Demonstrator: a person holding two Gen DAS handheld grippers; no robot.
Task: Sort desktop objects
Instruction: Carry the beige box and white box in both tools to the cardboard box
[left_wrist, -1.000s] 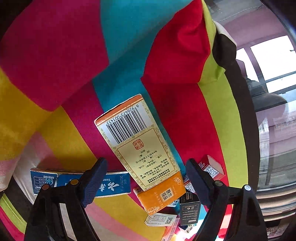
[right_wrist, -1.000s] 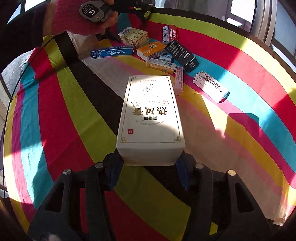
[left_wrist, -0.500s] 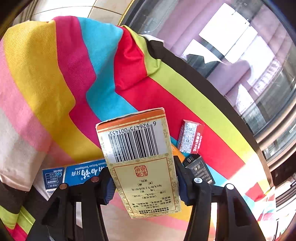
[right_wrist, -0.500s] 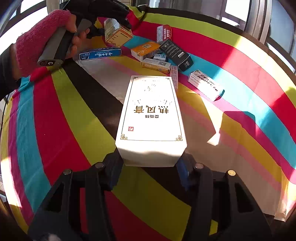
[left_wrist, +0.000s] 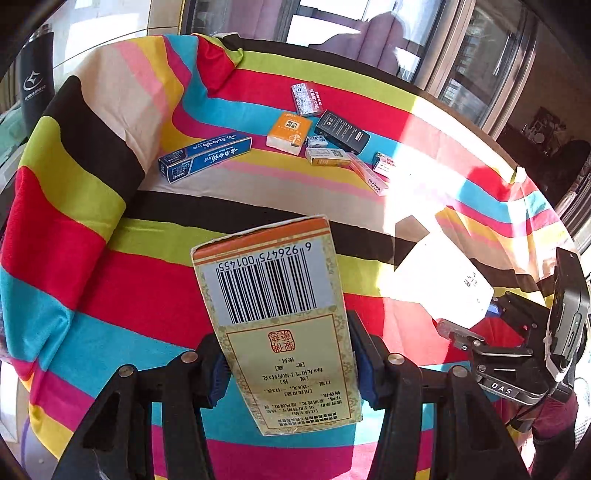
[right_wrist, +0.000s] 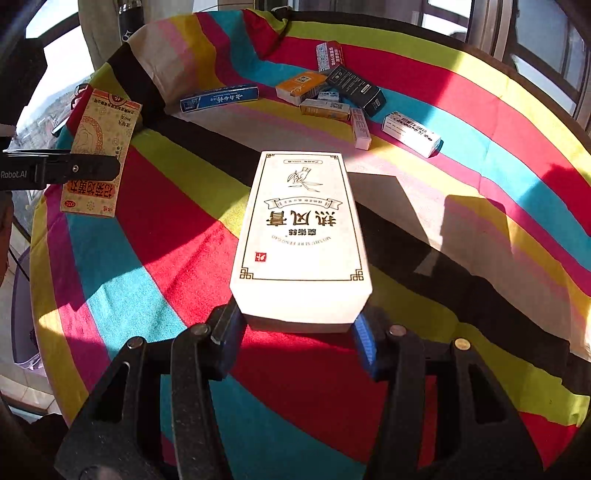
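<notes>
My left gripper (left_wrist: 288, 373) is shut on a cream and orange barcode box (left_wrist: 277, 321) and holds it above the near part of the striped tablecloth (left_wrist: 110, 280). The same box (right_wrist: 98, 151) shows at the far left of the right wrist view, clamped by the left gripper. My right gripper (right_wrist: 299, 332) is shut on a large white box with gold lettering (right_wrist: 301, 236), held over the cloth. The white box (left_wrist: 443, 280) shows sunlit at the right of the left wrist view.
Several small boxes lie at the far side of the table: a blue toothpaste box (right_wrist: 219, 98), an orange box (right_wrist: 301, 86), a black box (right_wrist: 354, 88), a red and white box (right_wrist: 328, 55), a white box (right_wrist: 412, 133). A dark bottle (left_wrist: 35, 85) stands far left.
My left gripper has closed on the barcode box, lifted it from the pile and carried it back toward the near side. My right gripper keeps the white box, shifted slightly.
</notes>
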